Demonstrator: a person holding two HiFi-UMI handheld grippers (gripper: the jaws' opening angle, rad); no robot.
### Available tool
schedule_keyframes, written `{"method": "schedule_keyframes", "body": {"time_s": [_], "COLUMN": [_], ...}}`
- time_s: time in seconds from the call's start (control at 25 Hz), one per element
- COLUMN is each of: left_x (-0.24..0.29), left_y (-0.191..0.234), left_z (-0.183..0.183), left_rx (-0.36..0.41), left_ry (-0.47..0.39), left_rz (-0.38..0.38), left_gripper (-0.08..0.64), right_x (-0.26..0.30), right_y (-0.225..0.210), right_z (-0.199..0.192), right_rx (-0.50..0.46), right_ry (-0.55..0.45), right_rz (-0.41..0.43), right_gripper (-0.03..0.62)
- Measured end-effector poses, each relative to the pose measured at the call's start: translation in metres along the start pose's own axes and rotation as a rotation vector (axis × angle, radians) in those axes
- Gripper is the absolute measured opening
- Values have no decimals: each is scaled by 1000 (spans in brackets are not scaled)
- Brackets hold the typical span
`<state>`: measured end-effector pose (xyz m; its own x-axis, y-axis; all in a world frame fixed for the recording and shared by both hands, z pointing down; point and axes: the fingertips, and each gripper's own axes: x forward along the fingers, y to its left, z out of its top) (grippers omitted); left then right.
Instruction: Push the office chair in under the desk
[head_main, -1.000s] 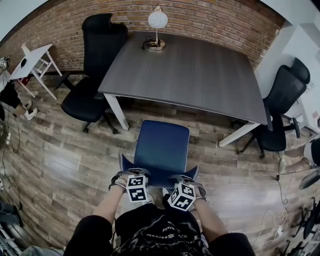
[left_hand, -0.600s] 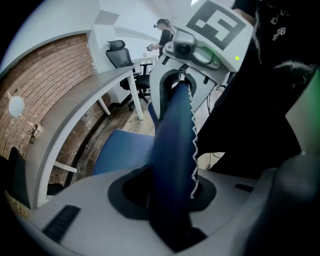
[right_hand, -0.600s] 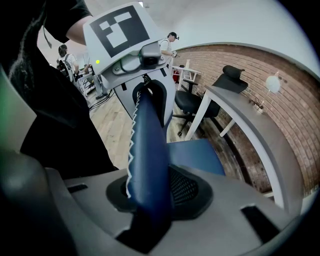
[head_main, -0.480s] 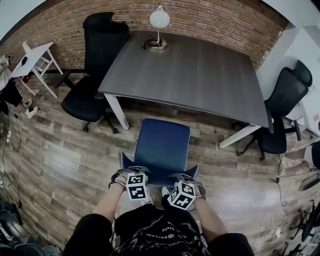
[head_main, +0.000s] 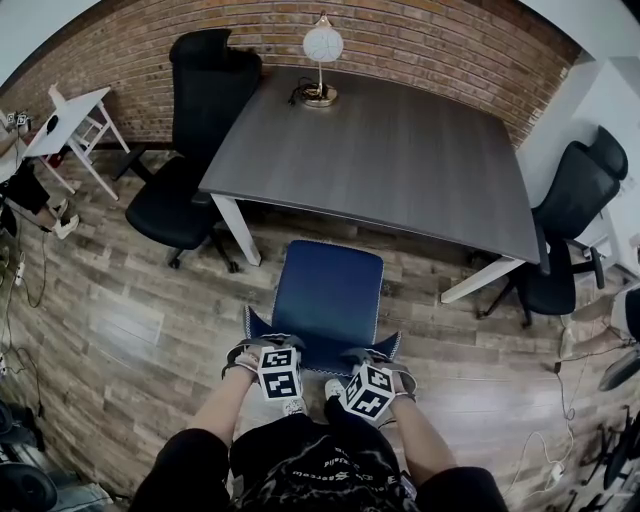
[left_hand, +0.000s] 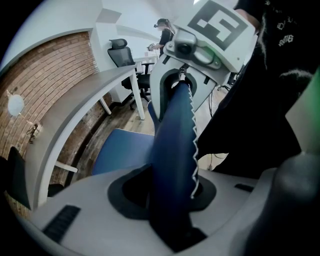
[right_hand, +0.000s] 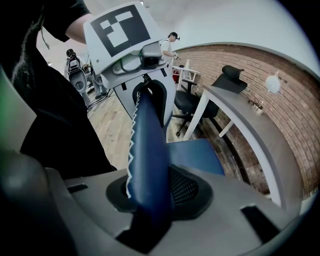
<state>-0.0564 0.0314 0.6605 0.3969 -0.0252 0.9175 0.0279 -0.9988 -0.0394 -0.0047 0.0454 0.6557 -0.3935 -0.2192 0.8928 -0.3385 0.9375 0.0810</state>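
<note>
Left tool (head_main: 262, 345) and right tool (head_main: 376, 356) are each clenched on the top edge of the backrest (head_main: 320, 355) of the blue office chair (head_main: 325, 310), one near each corner. The padded edge, with its white zigzag stitching, is pinched between each pair of jaws. Beyond them the seat (head_main: 330, 270) stands over the wooden floor (head_main: 120, 310), its front edge just at the near side of the grey tabletop (head_main: 400, 150) and nearly all of it out in the open. One black chair (head_main: 190, 130) sits at the tabletop's left and another (head_main: 565, 225) at its right. A lamp (head_main: 322, 60) stands at the far edge by the brick wall (head_main: 440, 40).
</note>
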Motion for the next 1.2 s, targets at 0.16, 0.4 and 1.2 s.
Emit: {"method": "schedule_keyframes", "body": {"time_s": [0.16,0.4,1.2], "left_x": [0,2,4], "left_y": [5,13,35], "left_z": [2,4,5], "left_rx": [-5,-6,5], "left_ry": [5,1,2], "left_rz": [-9,1,-8], "left_gripper": [127,127,127], "right_x": [-1,1,4], "right_y": [-6,-14,-36], "right_z": [0,0,4], "right_rx": [-5,-4,0], "right_ry": [1,-1,-2], "right_rz": [4,0,-10], "right_gripper": [101,101,101]}}
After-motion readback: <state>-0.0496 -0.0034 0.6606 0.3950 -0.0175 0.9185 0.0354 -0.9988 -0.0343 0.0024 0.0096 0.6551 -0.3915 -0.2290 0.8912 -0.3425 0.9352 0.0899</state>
